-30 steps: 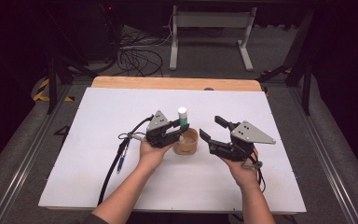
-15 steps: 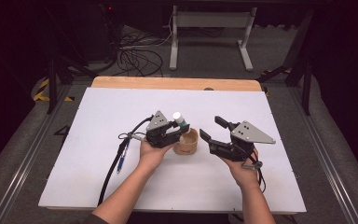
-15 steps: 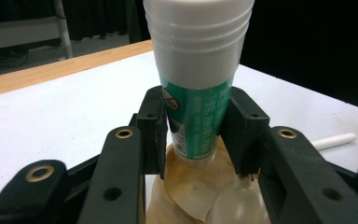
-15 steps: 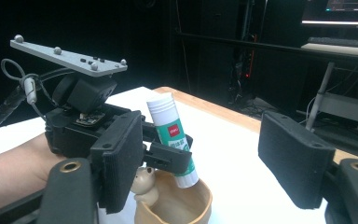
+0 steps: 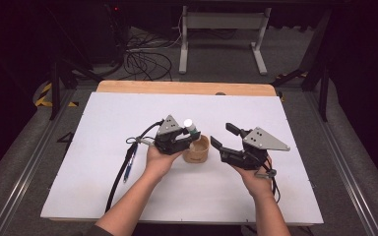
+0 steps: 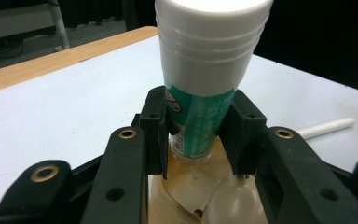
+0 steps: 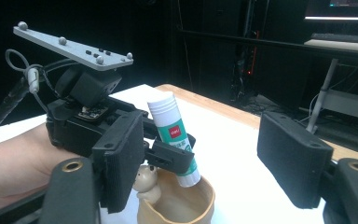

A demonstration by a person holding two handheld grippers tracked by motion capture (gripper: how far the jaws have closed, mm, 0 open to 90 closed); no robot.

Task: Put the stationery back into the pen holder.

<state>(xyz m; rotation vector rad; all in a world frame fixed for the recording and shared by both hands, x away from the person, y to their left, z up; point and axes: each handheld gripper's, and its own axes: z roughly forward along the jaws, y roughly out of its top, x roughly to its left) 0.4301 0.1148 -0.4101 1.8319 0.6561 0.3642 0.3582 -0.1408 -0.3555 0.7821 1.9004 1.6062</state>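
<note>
1. Left tongs point(image 5: 193, 138): clamped on a glue stick point(image 5: 191, 129). In the left gripper view both pads press the green-labelled body of the glue stick point(image 6: 200, 116) from either side, below its white cap.

2. Glue stick: held tilted, white cap uppermost, leaning away from the tongs body. In the right gripper view the glue stick point(image 7: 175, 139) has its lower end dipping inside the rim of a wooden cup point(image 7: 182, 205).

3. Wooden cup point(image 5: 197, 150): stands on the white counter point(image 5: 98, 128), directly under and just right of the left tongs' tips, between the two tongs. Inside it, a small pale figurine point(image 7: 147, 183) sits against the near-left wall; the left gripper view shows a rounded pale shape point(image 6: 230, 203) below the glue stick, in the cup.

4. Right tongs point(image 5: 223, 137): jaws apart, nothing between them. In the right gripper view the two pads stand wide on either side of the picture, with the cup and glue stick beyond them, untouched.

5. Position of right tongs: just right of the cup, tips pointing left toward it, clear of its rim.

6. Other items: a pen point(image 5: 129, 166) lies on the counter left of the left hand, beside the trailing cable. A thin white rod point(image 6: 327, 128) lies on the counter, seen past the left tongs.
</note>
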